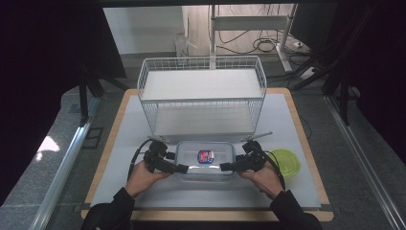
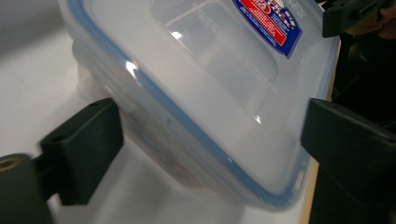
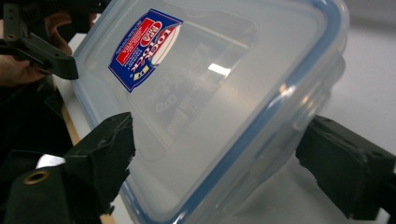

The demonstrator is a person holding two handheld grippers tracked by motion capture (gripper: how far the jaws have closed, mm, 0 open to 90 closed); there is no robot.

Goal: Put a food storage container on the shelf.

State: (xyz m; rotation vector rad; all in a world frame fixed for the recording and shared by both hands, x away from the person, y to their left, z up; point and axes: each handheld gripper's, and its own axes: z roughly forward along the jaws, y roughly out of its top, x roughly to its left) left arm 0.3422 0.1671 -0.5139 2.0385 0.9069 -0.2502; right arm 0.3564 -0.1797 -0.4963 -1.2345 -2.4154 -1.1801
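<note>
Grippers bracket the lidded container (image 1: 205,160), which sits just before the wire basket (image 1: 201,96): we keep left gripper (image 1: 182,168) and right gripper (image 1: 225,167) spread wide at its ends, jaws apparently not clamping, probably preparing a level two-handed lift.

Blue-and-red sticker (image 3: 142,46) on clear lid of plastic food container (image 3: 219,154), upper left of right gripper view: white lettering reads "LOCK", seen upside down; smaller print illegible. Same sticker (image 2: 268,23) at top of left gripper view, text blurred, unreadable.
</note>
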